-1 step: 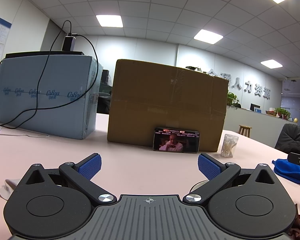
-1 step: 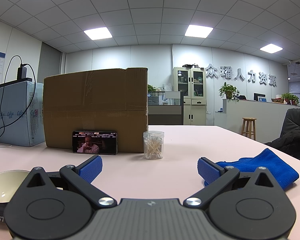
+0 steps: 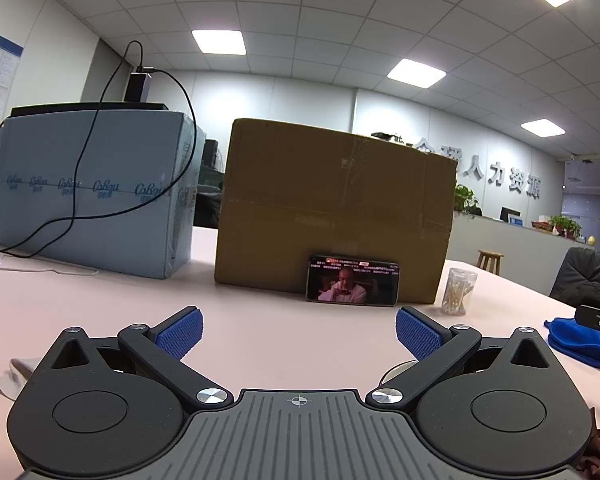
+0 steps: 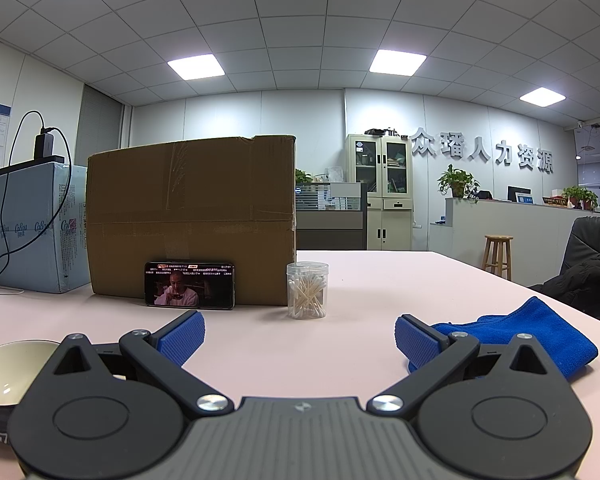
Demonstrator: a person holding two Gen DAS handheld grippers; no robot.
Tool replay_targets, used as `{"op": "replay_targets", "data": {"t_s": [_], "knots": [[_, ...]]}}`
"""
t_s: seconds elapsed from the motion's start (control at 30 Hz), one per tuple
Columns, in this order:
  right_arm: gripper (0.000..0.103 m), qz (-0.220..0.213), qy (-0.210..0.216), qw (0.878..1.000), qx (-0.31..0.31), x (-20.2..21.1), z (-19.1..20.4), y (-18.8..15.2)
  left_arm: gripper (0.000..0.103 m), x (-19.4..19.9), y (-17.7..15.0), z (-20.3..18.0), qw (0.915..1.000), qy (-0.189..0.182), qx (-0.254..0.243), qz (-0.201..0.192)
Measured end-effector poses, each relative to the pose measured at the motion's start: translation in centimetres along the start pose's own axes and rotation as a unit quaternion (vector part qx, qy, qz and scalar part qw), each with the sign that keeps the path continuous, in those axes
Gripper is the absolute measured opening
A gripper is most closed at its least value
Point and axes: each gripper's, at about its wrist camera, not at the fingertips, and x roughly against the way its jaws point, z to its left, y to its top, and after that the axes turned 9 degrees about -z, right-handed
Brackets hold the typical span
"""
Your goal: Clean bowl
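The cream-lined ceramic bowl with a dark outer wall (image 4: 2, 376) sits on the pale pink desk (image 4: 300, 352) at the near left of the right wrist view, outside the right gripper (image 4: 299, 340) and partly hidden behind its left black arm; it touches neither blue pad. The right gripper is held low and level over the desk, its fingers (image 4: 182, 338) spread wide apart with nothing between them. A crumpled blue microfibre cloth (image 4: 540, 336) lies on the desk just beyond the right finger, partly behind it.

The left gripper (image 3: 299, 338) is likewise level and low, its fingers (image 3: 180, 334) released and wide apart over bare desk. In its view the cloth (image 3: 576, 340) lies far to the right.

Farther off, a black smartphone with a lit screen (image 4: 189, 286) leans against a large brown cardboard box (image 4: 192, 216). A clear plastic jar of cotton swabs (image 4: 307, 290) stands just right of the phone, and a pale blue wrapped carton (image 3: 96, 192) stands left of the box.
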Motion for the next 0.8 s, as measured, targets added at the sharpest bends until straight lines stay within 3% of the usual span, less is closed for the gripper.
{"op": "replay_targets", "data": {"t_s": [0.37,0.8], "knots": [[0.103,-0.022,0.0,1.0,-0.009,0.6,-0.3,0.1,0.103,-0.1,0.0,0.4,1.0,0.001,-0.001,-0.004],[0.103,-0.092,0.019,0.995,-0.024,2.9,-1.1,1.1,0.103,1.9,0.8,-0.7,0.998,-0.001,-0.022,-0.059]]}}
